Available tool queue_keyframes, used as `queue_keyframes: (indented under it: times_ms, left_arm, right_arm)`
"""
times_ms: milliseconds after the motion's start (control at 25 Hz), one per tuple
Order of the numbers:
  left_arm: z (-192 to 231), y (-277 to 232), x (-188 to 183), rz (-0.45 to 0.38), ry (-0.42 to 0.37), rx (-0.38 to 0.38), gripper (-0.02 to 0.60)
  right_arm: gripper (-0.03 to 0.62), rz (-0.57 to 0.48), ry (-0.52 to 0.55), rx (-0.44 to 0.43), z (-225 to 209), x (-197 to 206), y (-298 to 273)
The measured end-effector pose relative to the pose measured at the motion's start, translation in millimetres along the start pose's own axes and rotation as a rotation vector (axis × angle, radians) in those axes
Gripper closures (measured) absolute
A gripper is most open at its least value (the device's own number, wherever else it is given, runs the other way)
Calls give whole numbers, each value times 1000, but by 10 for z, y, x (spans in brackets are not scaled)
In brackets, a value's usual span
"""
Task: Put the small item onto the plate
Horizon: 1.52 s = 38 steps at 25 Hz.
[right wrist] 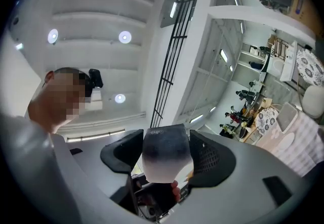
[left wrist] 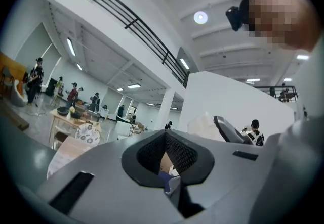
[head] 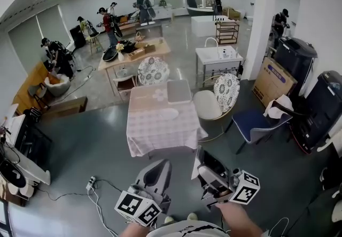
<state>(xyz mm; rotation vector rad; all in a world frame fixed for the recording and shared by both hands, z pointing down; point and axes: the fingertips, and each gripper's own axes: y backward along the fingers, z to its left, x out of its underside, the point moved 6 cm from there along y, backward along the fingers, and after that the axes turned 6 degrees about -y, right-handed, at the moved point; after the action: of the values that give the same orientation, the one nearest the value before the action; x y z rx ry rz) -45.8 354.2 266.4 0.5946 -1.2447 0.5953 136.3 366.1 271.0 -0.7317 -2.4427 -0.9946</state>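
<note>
Touching both right gripper (right wrist: 165,161) fingers (right wrist: 211,156), the small item (right wrist: 164,146) sits between them.

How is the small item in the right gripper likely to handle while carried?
The small item looks rigid: it shows no dent between the fingers of the right gripper. Its smooth, tapering sides might let it slip if the grip loosens. It is probably light, since the fingers alone hold it.
</note>
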Motion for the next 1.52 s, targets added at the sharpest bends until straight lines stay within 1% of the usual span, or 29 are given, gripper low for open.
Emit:
queue_keyframes:
  times_ms: [80,160,280,440,680,880,1280,1520]
  left_arm:
    - [-50,-5,-35,-7,-43,-11,577]
    - [-76,-46,-40,-3,-60,-17,577]
    - [-83,-99,-5,13,-58,-25,577]
    - [-40,-153,33,22,-53,-29,577]
    - [195,-355,71,18,-57,-38,577]
    - [646,-641,134,24,-50,-34,577]
    - [1978,-1407,44,46,-47,-4,577]
    - [2664,-1794,105,69,-41,13,577]
  right_arm:
    - [312,-2,-3,2,-15,-33,25]
    - [312,2,14,6,-21,-69,36]
    - [312,9,24,4,-49,-95,46]
    - [312,5,11,5,-136,-124,31]
    - [312,14,12,19,-383,-177,-107]
    - [312,25,16,45,-782,-191,-411]
    - [312,19,28,88,-1761,-245,-1483]
    - [312,11,16,127,-2321,-203,-1932]
